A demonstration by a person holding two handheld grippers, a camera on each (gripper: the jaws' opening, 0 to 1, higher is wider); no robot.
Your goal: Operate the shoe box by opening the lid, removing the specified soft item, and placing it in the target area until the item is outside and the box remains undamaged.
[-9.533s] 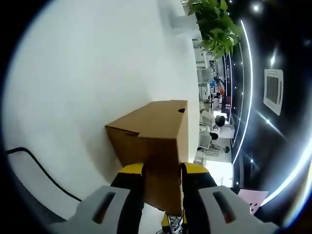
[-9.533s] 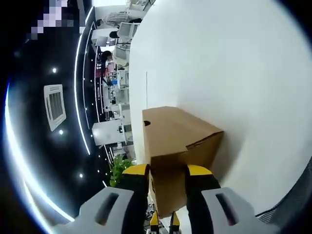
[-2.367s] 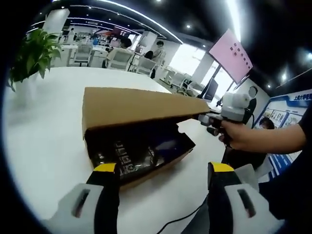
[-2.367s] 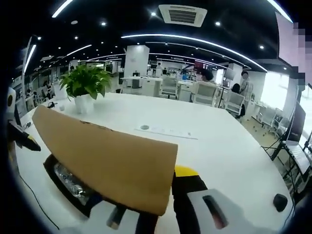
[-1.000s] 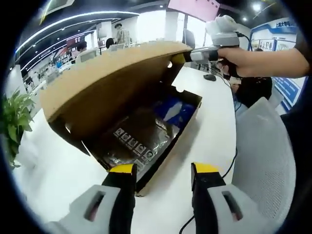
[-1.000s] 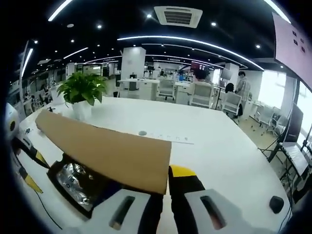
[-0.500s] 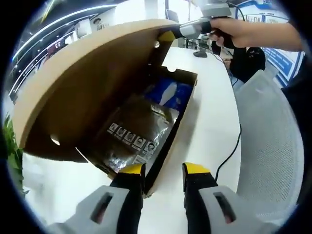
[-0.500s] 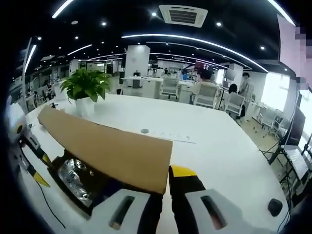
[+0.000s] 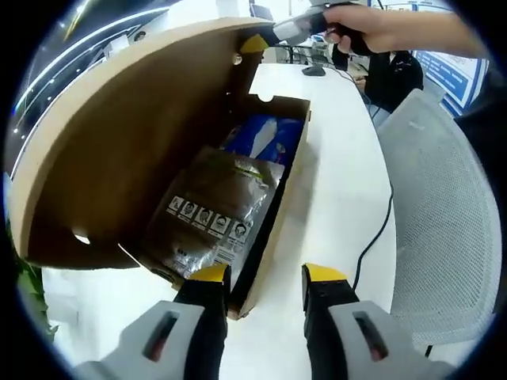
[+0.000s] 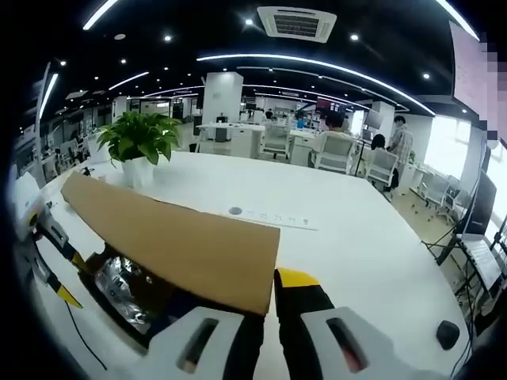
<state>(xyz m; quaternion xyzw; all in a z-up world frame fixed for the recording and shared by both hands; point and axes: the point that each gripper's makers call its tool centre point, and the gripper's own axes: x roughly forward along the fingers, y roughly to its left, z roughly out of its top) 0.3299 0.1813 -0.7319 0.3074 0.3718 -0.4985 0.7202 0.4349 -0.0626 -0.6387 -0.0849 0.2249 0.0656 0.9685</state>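
Observation:
The brown cardboard shoe box (image 9: 295, 170) lies open on the white table (image 9: 348, 182). Its lid (image 9: 127, 150) is swung up to the left. My right gripper (image 9: 257, 41), held by a person's hand (image 9: 372, 20), grips the lid's far corner. Inside lie a brown foil pouch (image 9: 214, 210) with a row of icons and a blue soft pack (image 9: 265, 138) beyond it. My left gripper (image 9: 267, 277) is open, its yellow-tipped jaws straddling the box's near corner. In the right gripper view, my right gripper (image 10: 265, 305) is shut on the lid (image 10: 182, 249), and the shiny pouch (image 10: 123, 289) shows below it.
A grey mesh chair (image 9: 444, 198) stands right of the table, with a black cable (image 9: 372, 237) trailing over the edge. A potted plant (image 10: 139, 138) sits at the table's far side. A dark mouse (image 10: 446, 332) lies near the right edge. People sit at desks behind.
The lid has been lifted from nearly closed to wide open. My left gripper has moved up over the box's near corner and its jaws have narrowed. The right gripper has kept hold of the lid.

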